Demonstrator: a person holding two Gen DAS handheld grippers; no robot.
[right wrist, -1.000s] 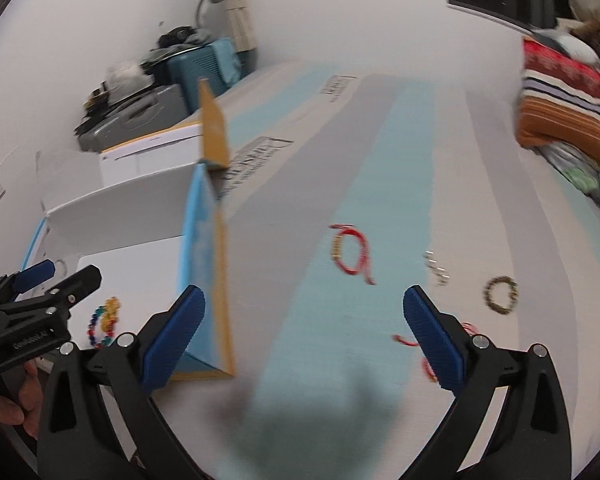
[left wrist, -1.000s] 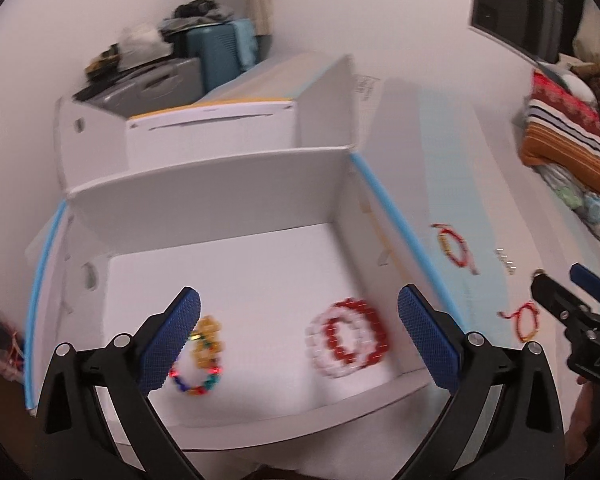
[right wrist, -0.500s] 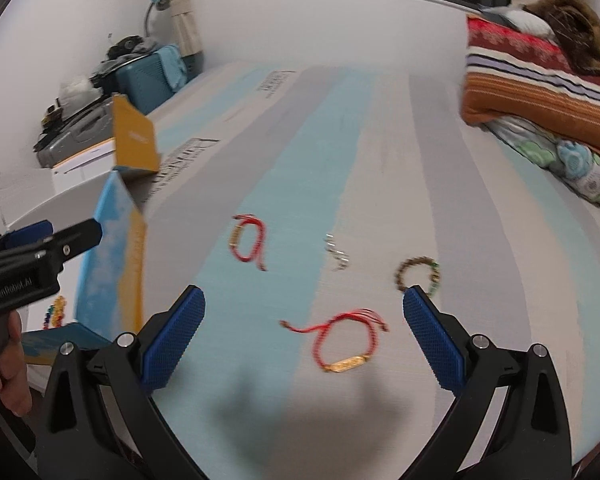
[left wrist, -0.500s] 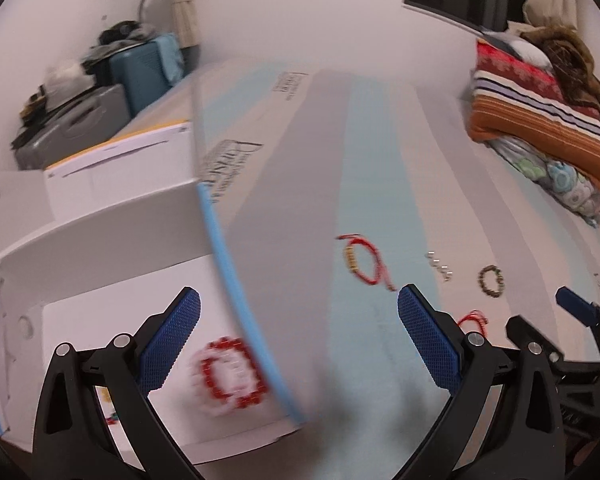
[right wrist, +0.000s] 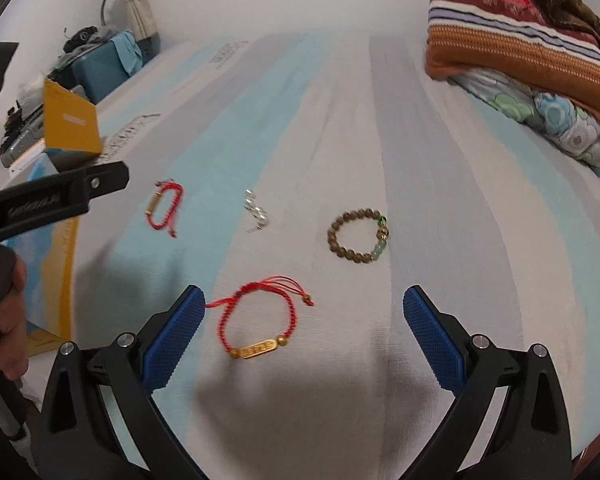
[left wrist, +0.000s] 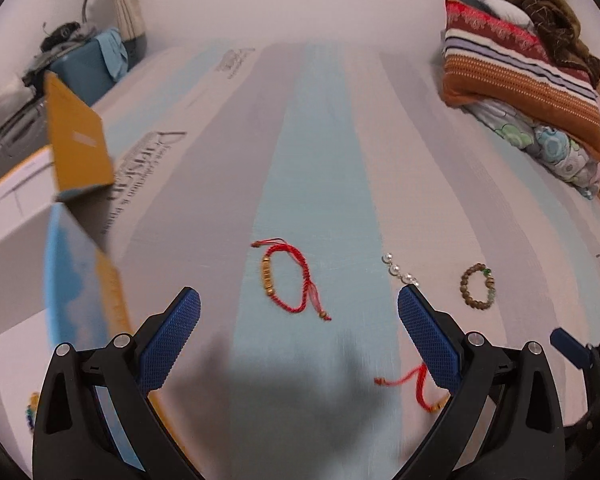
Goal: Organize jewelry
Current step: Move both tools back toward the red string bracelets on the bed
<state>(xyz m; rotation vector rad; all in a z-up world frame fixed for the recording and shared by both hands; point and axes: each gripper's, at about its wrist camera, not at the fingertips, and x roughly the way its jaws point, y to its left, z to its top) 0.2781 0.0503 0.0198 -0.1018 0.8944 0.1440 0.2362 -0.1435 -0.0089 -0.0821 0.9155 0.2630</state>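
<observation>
Several pieces of jewelry lie on the striped bed cover. A red cord bracelet with gold beads lies just ahead of my open left gripper. A red cord bracelet with a gold plate lies between the tips of my open right gripper, apart from both pads; in the left wrist view this plate bracelet is partly hidden behind a finger. A silver bead piece and a brown bead bracelet lie farther off. The open box stands at the left.
Folded striped blankets are piled at the back right. A blue suitcase and clutter stand past the bed's far left corner. A hand holds the left gripper beside the box wall.
The left gripper swung right, from above the box interior to over the bed cover. The right gripper moved up to the red plate bracelet. Both stayed open.
</observation>
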